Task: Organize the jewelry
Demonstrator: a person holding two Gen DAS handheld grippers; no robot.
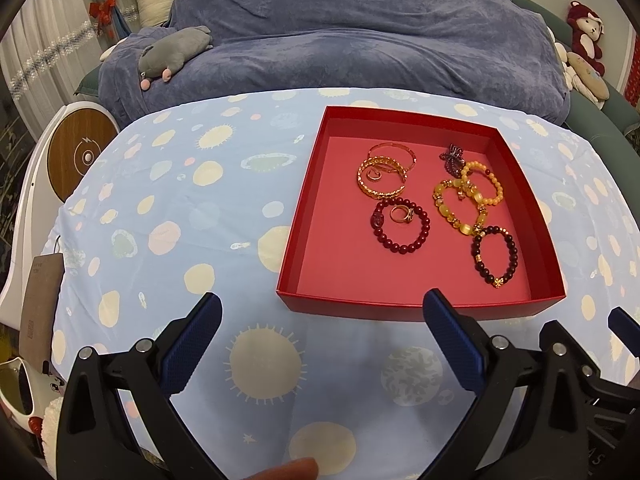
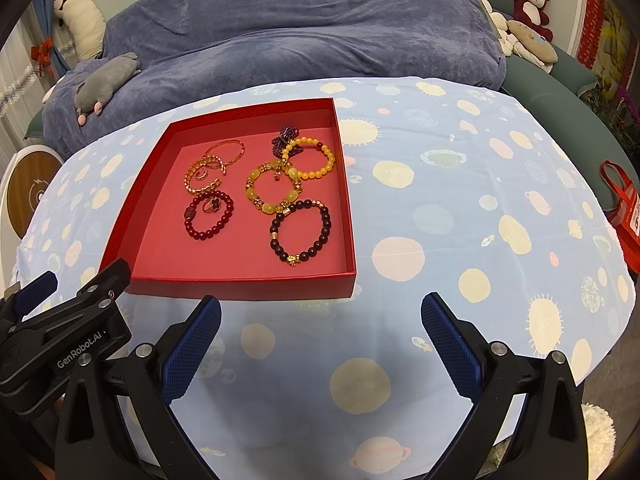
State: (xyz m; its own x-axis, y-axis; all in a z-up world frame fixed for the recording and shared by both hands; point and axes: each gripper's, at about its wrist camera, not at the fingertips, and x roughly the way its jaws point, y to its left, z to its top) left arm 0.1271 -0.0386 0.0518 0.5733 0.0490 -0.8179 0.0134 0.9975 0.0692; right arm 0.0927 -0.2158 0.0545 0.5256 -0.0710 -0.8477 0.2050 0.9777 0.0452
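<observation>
2 hand-held grippers, left (image 1: 322, 308) & right (image 2: 320, 308), jaws apart, empty; bracelets in red tray (image 1: 420, 303).

Red tray (image 1: 304, 216), shallow, square, open-topped, sits flat on the cloth; all jewelry lies inside it.

Gold bangles (image 1: 386, 170): several overlapping at far left of the tray floor, with a small ring (image 1: 375, 176) inside their loops.

Dark red bead bracelet (image 1: 401, 225): just near of the bangles, lying flat, enclosing a gold ring (image 1: 400, 214).

Purple beaded piece (image 1: 453, 157): far right, bunched.

Orange-yellow bead bracelet (image 1: 482, 183) overlaps a pale yellow stone bracelet (image 1: 460, 208).

Dark maroon bracelet (image 1: 495, 256) with gold charms: nearest right, touching the pale yellow one.
</observation>
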